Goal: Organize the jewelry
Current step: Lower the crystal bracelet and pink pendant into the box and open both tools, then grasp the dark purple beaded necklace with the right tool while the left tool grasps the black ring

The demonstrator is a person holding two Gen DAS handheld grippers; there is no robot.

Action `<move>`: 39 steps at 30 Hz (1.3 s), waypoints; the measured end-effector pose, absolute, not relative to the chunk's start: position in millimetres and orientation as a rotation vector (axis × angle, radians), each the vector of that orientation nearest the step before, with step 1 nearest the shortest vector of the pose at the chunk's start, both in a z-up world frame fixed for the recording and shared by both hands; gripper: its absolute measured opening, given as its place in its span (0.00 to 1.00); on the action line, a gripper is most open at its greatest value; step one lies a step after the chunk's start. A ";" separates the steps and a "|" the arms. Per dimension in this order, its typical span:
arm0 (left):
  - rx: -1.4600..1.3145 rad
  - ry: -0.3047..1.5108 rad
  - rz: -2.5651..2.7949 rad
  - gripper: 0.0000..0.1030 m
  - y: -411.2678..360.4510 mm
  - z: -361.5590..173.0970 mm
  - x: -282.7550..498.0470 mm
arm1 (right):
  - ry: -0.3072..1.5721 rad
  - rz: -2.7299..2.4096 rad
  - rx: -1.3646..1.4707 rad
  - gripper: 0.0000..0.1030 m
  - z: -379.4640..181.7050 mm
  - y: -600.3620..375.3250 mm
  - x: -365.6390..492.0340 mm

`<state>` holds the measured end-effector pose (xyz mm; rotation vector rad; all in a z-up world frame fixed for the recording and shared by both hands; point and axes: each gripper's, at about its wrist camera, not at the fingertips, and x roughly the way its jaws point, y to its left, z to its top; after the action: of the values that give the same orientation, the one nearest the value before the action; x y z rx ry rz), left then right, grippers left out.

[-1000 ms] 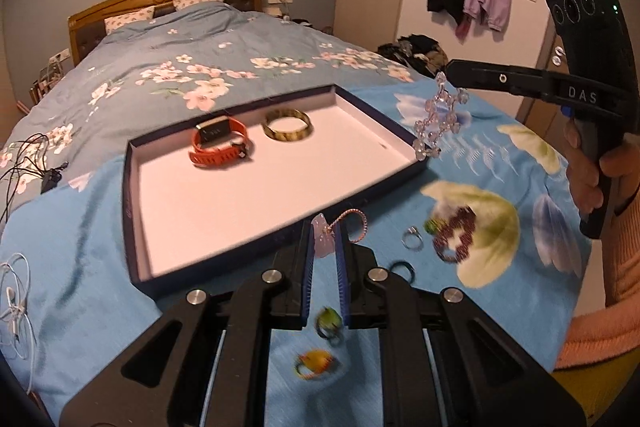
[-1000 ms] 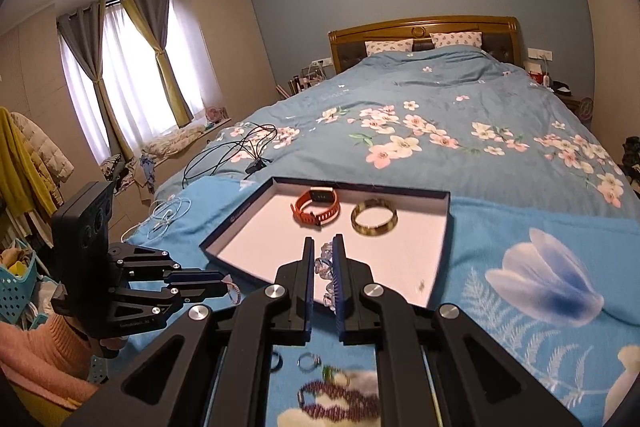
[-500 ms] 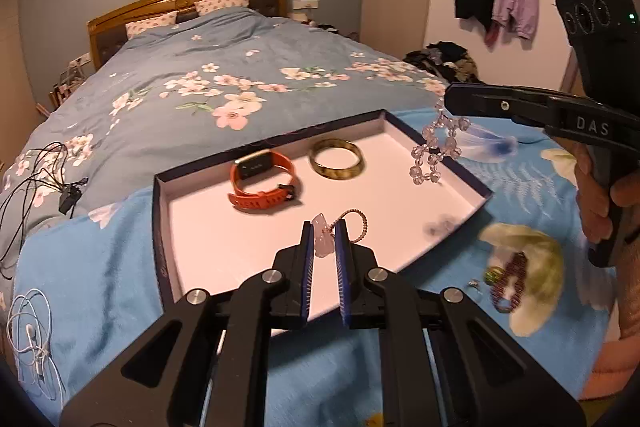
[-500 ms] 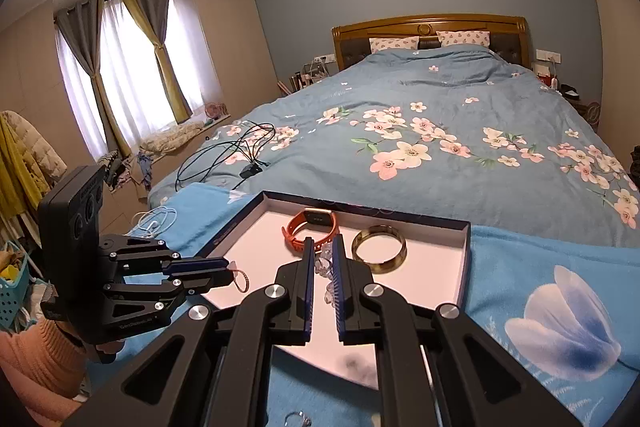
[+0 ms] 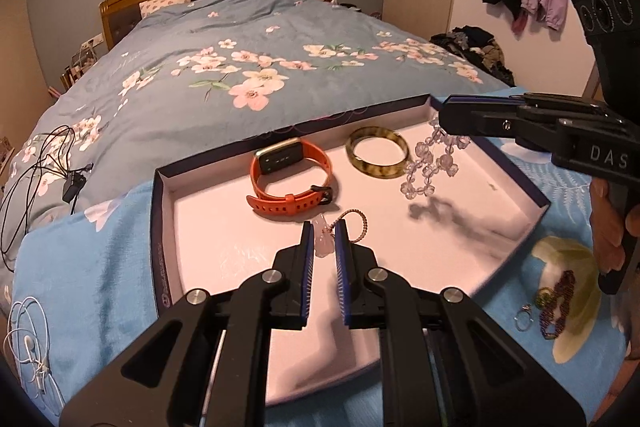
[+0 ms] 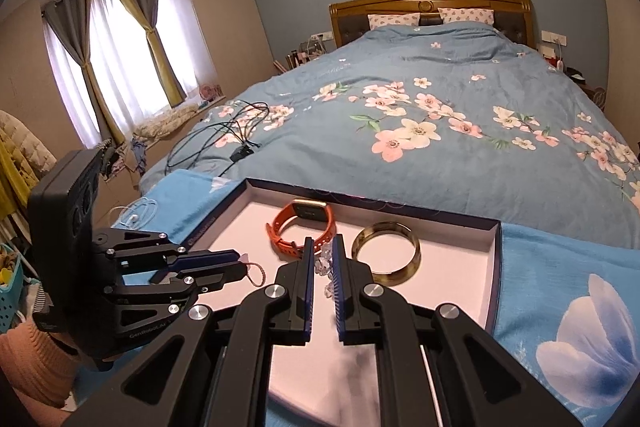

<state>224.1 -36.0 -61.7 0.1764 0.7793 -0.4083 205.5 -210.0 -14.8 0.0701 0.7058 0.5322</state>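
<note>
A shallow dark-blue tray with a white floor (image 5: 472, 195) lies on the bed and holds an orange watch (image 5: 292, 179) and an amber bangle (image 5: 378, 157). My left gripper (image 5: 324, 239) is shut on a pale pink pendant (image 5: 325, 243) with a beaded cord (image 5: 356, 223), above the tray's middle. My right gripper (image 6: 321, 261) is shut on a clear crystal bead bracelet (image 5: 430, 167), which hangs over the tray's right part beside the bangle. The tray (image 6: 452, 259), watch (image 6: 304, 227) and bangle (image 6: 386, 255) also show in the right wrist view.
A dark purple bead bracelet (image 5: 558, 303), a ring (image 5: 524, 319) and a green piece (image 5: 544, 299) lie on the blue floral cloth right of the tray. Black cables (image 5: 44, 163) and white earphones (image 5: 28, 347) lie to the left. The bedspread stretches behind.
Both grippers have moved from over the loose pieces on the cloth to above the tray, each still holding its piece. The crystal bracelet now hangs lower, close to the bangle.
</note>
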 end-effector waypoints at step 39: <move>0.115 0.767 -0.293 0.50 -11.7 -53.3 230.8 | 0.720 0.512 0.044 0.27 -12.0 -235.0 163.8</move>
<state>230.8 -11.7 -53.3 0.1151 0.7668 -0.2927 163.8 -235.0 -12.0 0.0441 0.7200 0.5116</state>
